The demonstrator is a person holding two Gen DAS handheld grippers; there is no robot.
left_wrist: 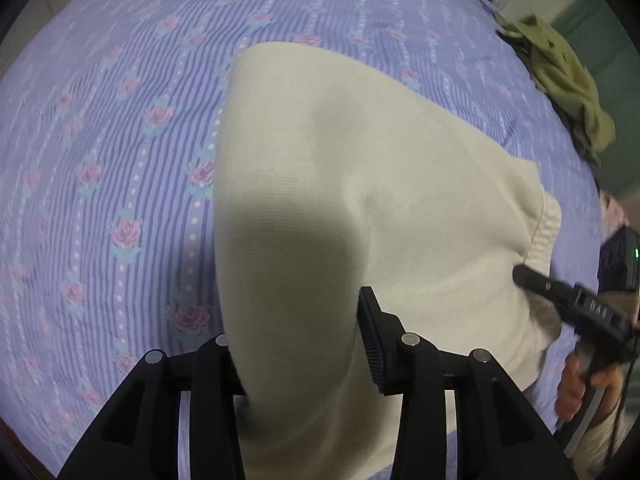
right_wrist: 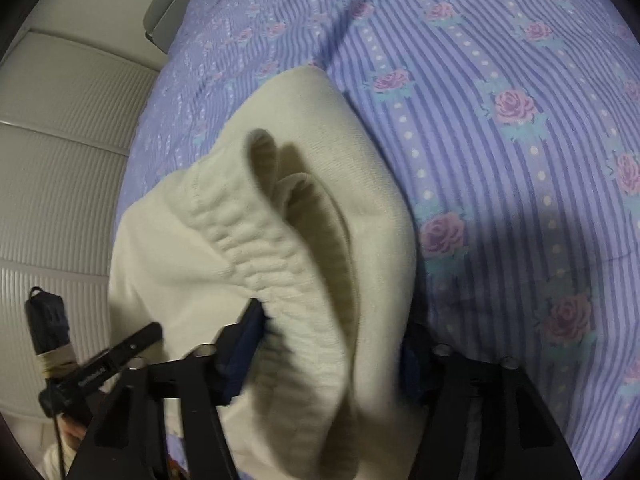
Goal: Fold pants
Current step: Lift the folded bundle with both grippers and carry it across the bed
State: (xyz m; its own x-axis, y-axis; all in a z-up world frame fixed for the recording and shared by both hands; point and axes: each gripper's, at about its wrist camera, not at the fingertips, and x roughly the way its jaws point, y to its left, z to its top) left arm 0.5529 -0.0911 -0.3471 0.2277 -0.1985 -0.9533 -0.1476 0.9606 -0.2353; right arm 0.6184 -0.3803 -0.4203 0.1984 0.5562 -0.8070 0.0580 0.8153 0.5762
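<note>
Cream knit pants (left_wrist: 340,184) lie on a purple striped bedsheet with roses (left_wrist: 120,140). My left gripper (left_wrist: 298,344) has a thick fold of the pants between its fingers and lifts it; the cloth hides the left finger. My right gripper (right_wrist: 332,344) holds the ribbed elastic waistband (right_wrist: 256,248) bunched between its fingers. The right gripper also shows at the right edge of the left wrist view (left_wrist: 560,300), at the waistband. The left gripper shows at the lower left of the right wrist view (right_wrist: 120,352).
An olive green garment (left_wrist: 560,76) lies crumpled at the bed's far right edge. A white ribbed wardrobe or wall panel (right_wrist: 60,160) stands beside the bed. The bedsheet (right_wrist: 520,160) stretches wide around the pants.
</note>
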